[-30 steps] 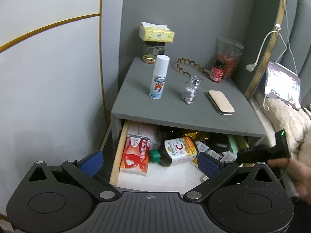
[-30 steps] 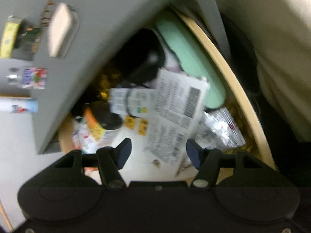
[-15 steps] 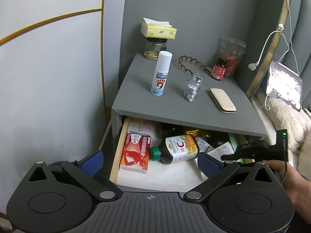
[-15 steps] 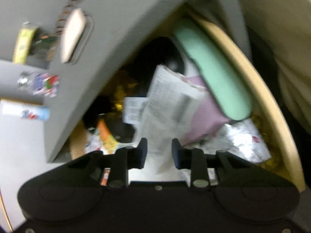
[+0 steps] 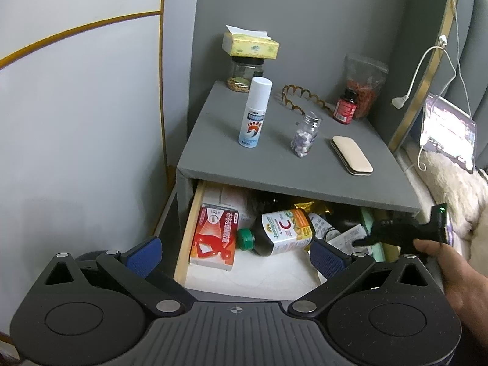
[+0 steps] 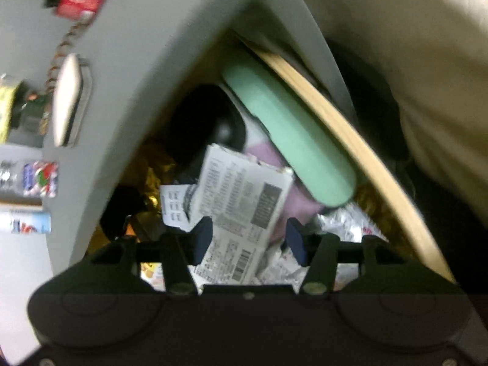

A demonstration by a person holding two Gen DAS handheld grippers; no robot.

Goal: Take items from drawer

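The open drawer (image 5: 195, 210) of a grey nightstand holds a red medicine box (image 5: 213, 235), a dark vitamin bottle (image 5: 280, 231) with a green cap, printed paper leaflets (image 6: 241, 204), a mint-green case (image 6: 289, 143), a black round object (image 6: 210, 128) and foil packs (image 6: 350, 225). My left gripper (image 5: 235, 256) is open, above the drawer's front left. My right gripper (image 6: 248, 239), also in the left wrist view (image 5: 366, 239), is over the drawer's right side, its jaws apart on either side of a white leaflet, which stands between the blue pads (image 6: 202, 238).
On the nightstand top (image 5: 274, 158) stand a white spray can (image 5: 254, 113), a small pill jar (image 5: 305, 134), a beige case (image 5: 350, 154), a red bottle (image 5: 344, 106), a hairband, a jar with a tissue pack. White wall left; bed with fleece right (image 5: 451, 183).
My right gripper closed on the leaflet half a second ago, lifting it, and its jaws now stand apart again. The left gripper drew back and up slightly.
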